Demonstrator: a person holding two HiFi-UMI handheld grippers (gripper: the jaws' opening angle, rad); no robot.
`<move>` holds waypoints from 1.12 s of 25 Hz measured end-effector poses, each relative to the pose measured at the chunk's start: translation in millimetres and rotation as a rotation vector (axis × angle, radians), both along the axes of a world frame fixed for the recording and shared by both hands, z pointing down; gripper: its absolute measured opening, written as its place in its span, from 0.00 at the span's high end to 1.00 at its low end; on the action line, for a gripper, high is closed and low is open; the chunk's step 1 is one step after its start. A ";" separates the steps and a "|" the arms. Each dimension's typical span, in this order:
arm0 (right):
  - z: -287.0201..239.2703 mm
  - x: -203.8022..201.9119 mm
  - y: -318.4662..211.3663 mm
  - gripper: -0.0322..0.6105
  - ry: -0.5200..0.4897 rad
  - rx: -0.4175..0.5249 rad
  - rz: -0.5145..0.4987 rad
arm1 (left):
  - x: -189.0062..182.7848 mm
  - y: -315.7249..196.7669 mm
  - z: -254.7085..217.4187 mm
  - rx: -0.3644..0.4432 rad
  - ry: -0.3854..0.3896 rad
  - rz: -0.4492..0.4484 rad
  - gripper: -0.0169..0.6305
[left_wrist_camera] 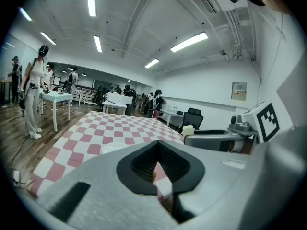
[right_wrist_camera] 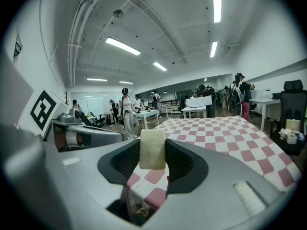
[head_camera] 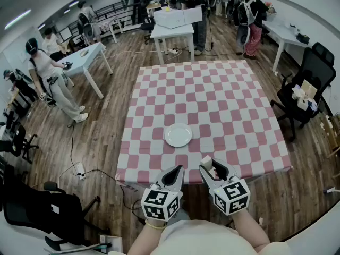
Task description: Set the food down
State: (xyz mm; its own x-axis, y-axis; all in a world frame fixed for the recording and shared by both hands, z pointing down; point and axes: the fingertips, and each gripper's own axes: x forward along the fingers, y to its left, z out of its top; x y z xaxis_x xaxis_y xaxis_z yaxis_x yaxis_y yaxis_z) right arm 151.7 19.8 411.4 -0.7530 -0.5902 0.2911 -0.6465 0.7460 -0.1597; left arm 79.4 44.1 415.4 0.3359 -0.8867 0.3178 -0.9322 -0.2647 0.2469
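Observation:
A pale, cream-coloured block of food [right_wrist_camera: 152, 149] is clamped upright between the jaws of my right gripper [right_wrist_camera: 152, 158]. In the head view that gripper [head_camera: 209, 164] hovers over the near edge of the pink-and-white checked table [head_camera: 223, 105], the food [head_camera: 205, 160] at its tip. A white empty plate [head_camera: 178, 135] lies on the cloth just beyond both grippers, and its rim [left_wrist_camera: 111, 147] shows in the left gripper view. My left gripper [head_camera: 178, 169] hangs beside the right one, jaws closed to a point with nothing between them [left_wrist_camera: 157, 163].
A black office chair [head_camera: 307, 87] with items on it stands right of the table. Cables and a power strip [head_camera: 79, 169] lie on the wood floor at left, near another black chair [head_camera: 32, 206]. White tables [head_camera: 172, 31] and several standing people fill the far room.

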 end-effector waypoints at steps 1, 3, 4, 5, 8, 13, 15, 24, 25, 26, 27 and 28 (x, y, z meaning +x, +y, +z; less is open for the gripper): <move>-4.1 5.7 4.9 0.69 -0.010 0.011 -0.001 | 10.8 6.3 -2.5 0.006 -0.016 0.007 0.97; -12.2 16.9 15.7 0.69 -0.025 0.032 -0.005 | 30.1 19.0 -6.8 0.017 -0.042 0.014 0.97; -15.6 22.4 22.7 0.69 -0.029 0.041 -0.008 | 37.6 26.0 -7.9 0.018 -0.049 0.011 0.97; -18.2 27.8 30.9 0.69 -0.032 0.047 -0.013 | 43.4 33.7 -8.2 0.016 -0.052 0.002 0.97; -22.5 43.1 55.7 0.69 -0.040 0.057 -0.022 | 53.7 56.5 -9.5 0.016 -0.053 -0.034 0.97; -22.8 52.2 64.8 0.69 -0.055 0.054 -0.030 | 57.8 65.7 -12.8 0.022 -0.057 -0.055 0.97; -24.1 50.2 55.2 0.69 -0.053 0.053 -0.042 | 57.2 56.0 -13.8 0.018 -0.061 -0.059 0.97; -18.4 53.8 109.2 0.69 -0.053 0.050 -0.078 | 68.4 105.9 -9.2 0.038 -0.031 -0.056 0.97; -18.9 54.5 109.2 0.69 -0.062 0.043 -0.078 | 69.1 105.9 -9.2 0.038 -0.027 -0.055 0.97; -19.1 55.2 108.6 0.69 -0.064 0.041 -0.077 | 69.5 105.7 -9.2 0.038 -0.025 -0.055 0.97; -18.9 55.8 108.0 0.69 -0.059 0.044 -0.075 | 69.6 105.7 -9.0 0.037 -0.022 -0.056 0.97; -18.3 56.4 107.8 0.69 -0.051 0.048 -0.073 | 69.5 106.1 -8.6 0.036 -0.020 -0.058 0.97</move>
